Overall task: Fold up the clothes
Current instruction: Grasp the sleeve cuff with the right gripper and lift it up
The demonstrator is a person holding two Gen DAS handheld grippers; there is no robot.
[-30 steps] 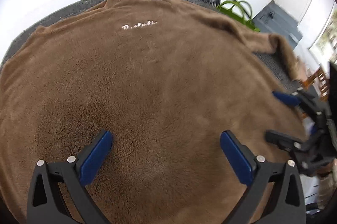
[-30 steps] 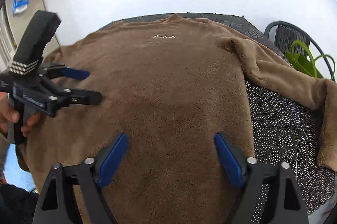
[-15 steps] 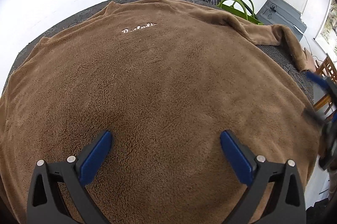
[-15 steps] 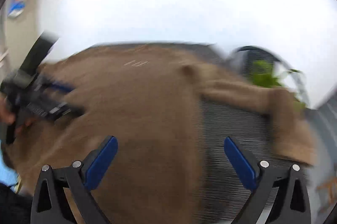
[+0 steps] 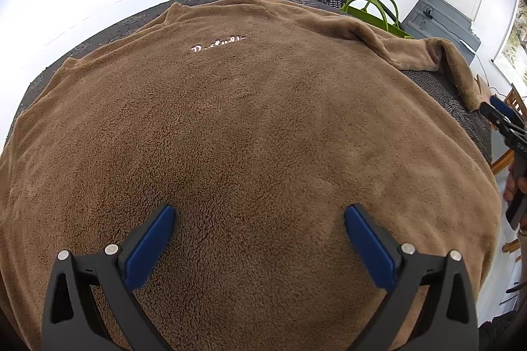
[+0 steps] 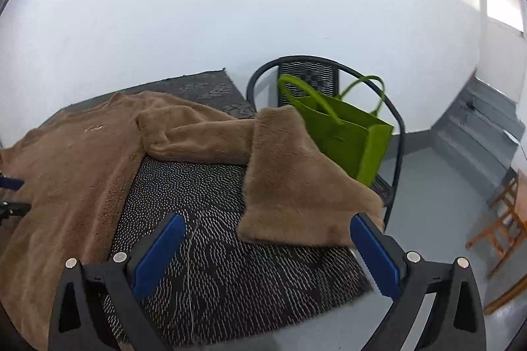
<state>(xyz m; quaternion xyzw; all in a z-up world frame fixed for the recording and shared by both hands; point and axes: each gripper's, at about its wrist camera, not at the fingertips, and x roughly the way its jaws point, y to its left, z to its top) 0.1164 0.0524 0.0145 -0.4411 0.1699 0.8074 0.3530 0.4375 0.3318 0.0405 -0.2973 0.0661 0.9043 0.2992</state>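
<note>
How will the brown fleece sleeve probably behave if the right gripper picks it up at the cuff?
The sleeve will likely flop and drape: it already bends limply over the table's edge. Its thick pile suggests some bulk, so the open right gripper should probably bite deep. The fuzzy surface looks grippy, not slippery.

White wall, grey floor — black chair, grey steps.

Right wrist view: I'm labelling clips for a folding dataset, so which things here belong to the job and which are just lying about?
Part of the job:
brown fleece sweater
its sleeve
patterned dark mat beneath it
right gripper, open
left gripper, open

Just lying about:
green bag
black chair
wooden stool
</note>
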